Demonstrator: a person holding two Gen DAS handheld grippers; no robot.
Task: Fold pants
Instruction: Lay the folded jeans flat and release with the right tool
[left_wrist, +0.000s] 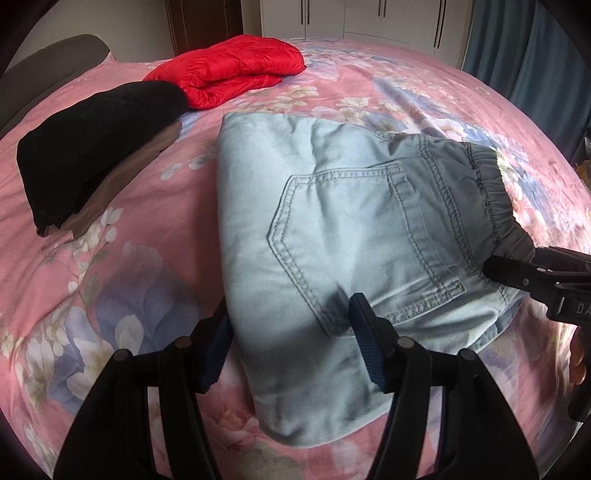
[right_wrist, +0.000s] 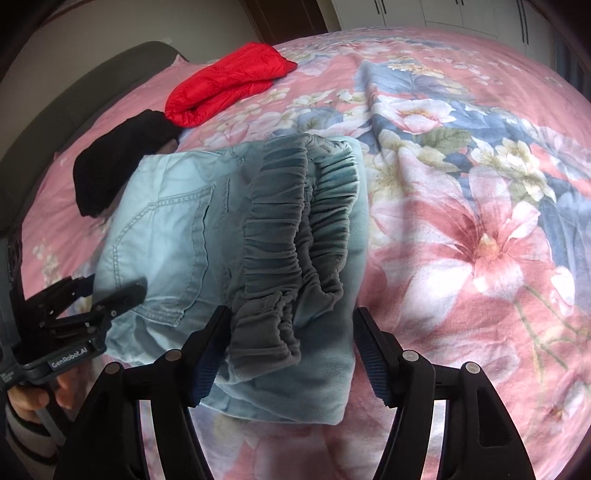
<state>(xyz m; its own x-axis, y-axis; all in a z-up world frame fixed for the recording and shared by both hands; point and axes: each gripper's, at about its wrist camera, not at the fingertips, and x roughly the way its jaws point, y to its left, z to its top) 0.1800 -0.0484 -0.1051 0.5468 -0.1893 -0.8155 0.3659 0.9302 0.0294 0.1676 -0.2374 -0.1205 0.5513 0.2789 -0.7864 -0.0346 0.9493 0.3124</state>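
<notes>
Light blue pants (left_wrist: 332, 229) lie folded into a compact stack on the pink floral bed cover (left_wrist: 92, 295), back pocket up. Their grey elastic waistband (right_wrist: 295, 251) faces the right wrist view, where the pants (right_wrist: 166, 236) show too. My left gripper (left_wrist: 288, 332) is open, its fingers straddling the near left corner of the stack, one finger over the fabric. My right gripper (right_wrist: 291, 339) is open, fingers either side of the waistband end, gripping nothing. The right gripper also shows at the right edge of the left view (left_wrist: 535, 273), and the left gripper in the right view (right_wrist: 92, 299).
A folded red puffer jacket (left_wrist: 236, 70) and a folded black and brown garment (left_wrist: 99, 147) lie farther back on the bed. A grey headboard (left_wrist: 48, 59) is at the far left; white wardrobes (left_wrist: 354, 18) and a blue curtain (left_wrist: 535, 48) stand behind.
</notes>
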